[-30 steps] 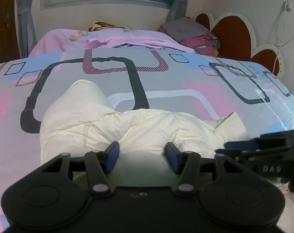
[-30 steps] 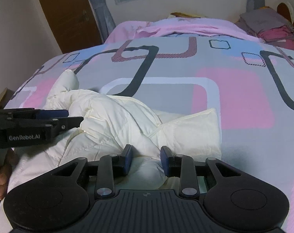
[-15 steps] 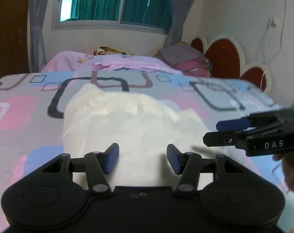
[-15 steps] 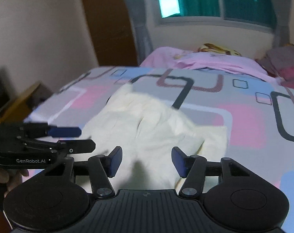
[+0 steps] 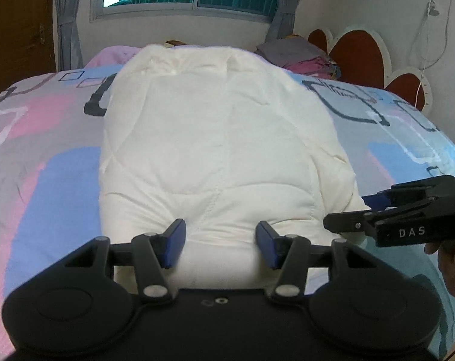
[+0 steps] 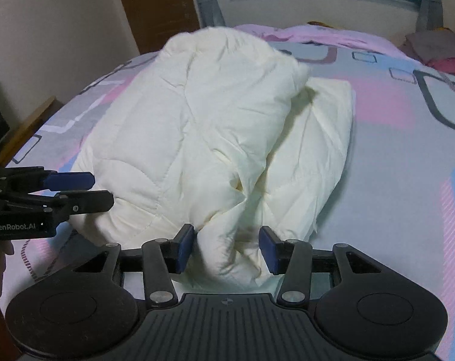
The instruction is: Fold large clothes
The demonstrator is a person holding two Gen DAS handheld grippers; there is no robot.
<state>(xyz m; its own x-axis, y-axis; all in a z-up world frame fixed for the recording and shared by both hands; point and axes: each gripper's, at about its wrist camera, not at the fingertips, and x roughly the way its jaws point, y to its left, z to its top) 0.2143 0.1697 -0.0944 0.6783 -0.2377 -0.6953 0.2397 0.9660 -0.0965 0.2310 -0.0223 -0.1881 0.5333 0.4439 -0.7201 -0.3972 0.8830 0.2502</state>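
A cream quilted padded garment (image 5: 218, 150) lies bunched on the patterned bedspread (image 5: 47, 156); it also fills the right wrist view (image 6: 203, 138). My left gripper (image 5: 219, 245) is open, its blue pads either side of the garment's near edge. My right gripper (image 6: 226, 248) is open, with a fold of the garment bulging between its pads. Each gripper shows from the side in the other's view: the right one (image 5: 378, 210) at the garment's right corner, the left one (image 6: 77, 191) at its left edge.
A pink blanket (image 6: 317, 34) and a pile of folded clothes (image 5: 296, 52) lie at the far end of the bed. A red and white headboard (image 5: 360, 51) stands on the right, a brown door (image 6: 155, 6) on the left, a window behind.
Both grippers opened wider and pulled back and up. The garment has spread toward the far end of the bed and now looks larger and flatter.
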